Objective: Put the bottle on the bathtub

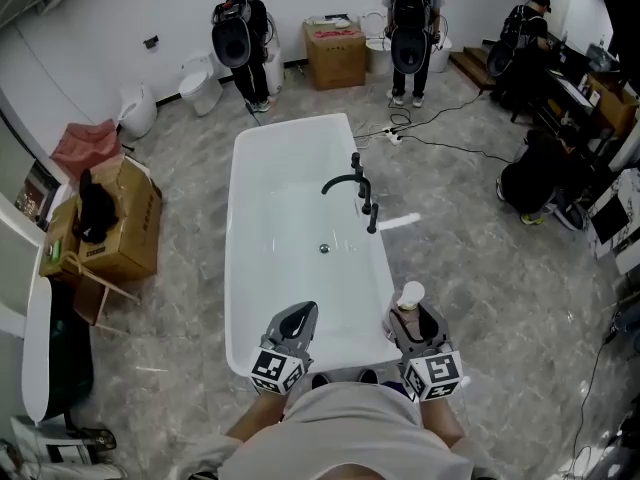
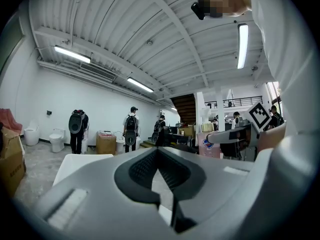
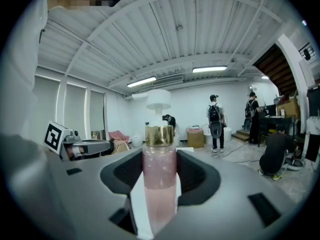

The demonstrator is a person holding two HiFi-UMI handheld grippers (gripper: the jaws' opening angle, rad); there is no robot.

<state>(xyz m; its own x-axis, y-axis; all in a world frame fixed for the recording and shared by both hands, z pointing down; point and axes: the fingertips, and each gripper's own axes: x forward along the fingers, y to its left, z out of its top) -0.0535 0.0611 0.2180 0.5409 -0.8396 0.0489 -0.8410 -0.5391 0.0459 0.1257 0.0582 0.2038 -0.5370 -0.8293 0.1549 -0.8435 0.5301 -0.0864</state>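
A white bathtub [image 1: 262, 168] stands lengthwise in front of me, with a black tap [image 1: 352, 183] on its right rim. My right gripper [image 1: 420, 323] is shut on a pink pump bottle [image 3: 159, 184] with a gold collar and white pump head [image 1: 411, 294]; it is held upright just off the tub's near right corner. In the right gripper view the bottle fills the gap between the jaws. My left gripper [image 1: 296, 323] hovers over the tub's near rim, jaws shut with nothing between them [image 2: 159, 171].
A cardboard box [image 1: 120, 218] and wooden stool stand left of the tub. Toilets [image 1: 205, 83], another box [image 1: 335, 53] and people with backpacks [image 1: 410, 28] are along the far wall. A cable and power strip [image 1: 395, 136] lie on the floor right of the tub.
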